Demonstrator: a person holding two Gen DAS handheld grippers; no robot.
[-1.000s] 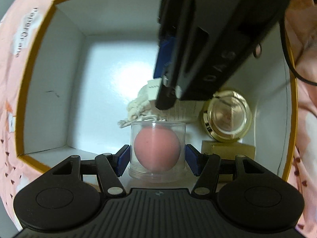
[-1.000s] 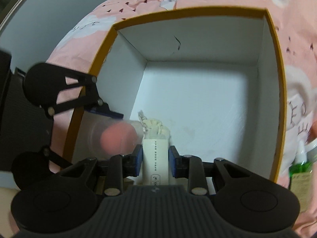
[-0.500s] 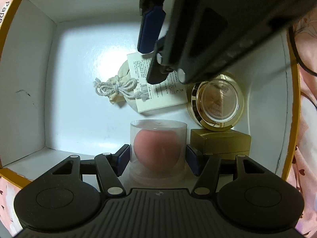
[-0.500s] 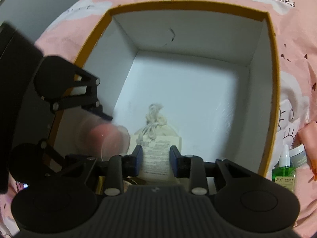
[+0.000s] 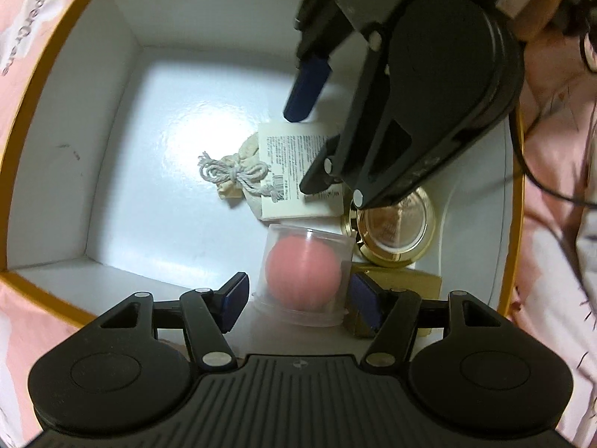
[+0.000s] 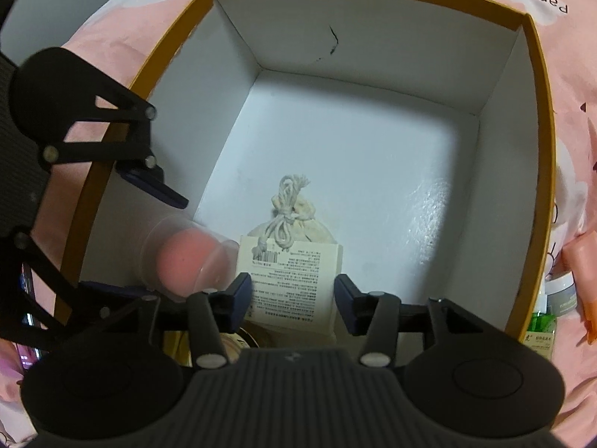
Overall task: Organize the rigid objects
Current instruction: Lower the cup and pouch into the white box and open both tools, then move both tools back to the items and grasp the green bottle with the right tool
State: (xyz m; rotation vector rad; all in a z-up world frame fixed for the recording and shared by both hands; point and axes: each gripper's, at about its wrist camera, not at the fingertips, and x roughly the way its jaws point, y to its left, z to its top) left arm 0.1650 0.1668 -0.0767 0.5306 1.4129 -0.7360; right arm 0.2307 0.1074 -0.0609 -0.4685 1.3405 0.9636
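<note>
A clear plastic case with a pink sponge ball (image 5: 305, 269) stands on the floor of the white box with the orange rim (image 5: 123, 164). My left gripper (image 5: 298, 293) is open around it, pads apart from its sides. The case also shows in the right wrist view (image 6: 184, 261). A cream drawstring pouch with a printed label card (image 6: 294, 261) lies on the box floor. My right gripper (image 6: 291, 295) is open just above the card, holding nothing. It hangs over the box in the left wrist view (image 5: 317, 127). The pouch shows there too (image 5: 257, 171).
A round gold compact (image 5: 395, 224) and a gold box (image 5: 403, 283) sit by the right wall. The box rests on pink printed cloth (image 6: 567, 86). A green bottle (image 6: 543, 330) and a small jar (image 6: 561, 293) lie outside the box at the right.
My right gripper has opened and let go of the pouch's card, which now lies on the box floor. My left gripper has opened off the sponge case and drawn back a little.
</note>
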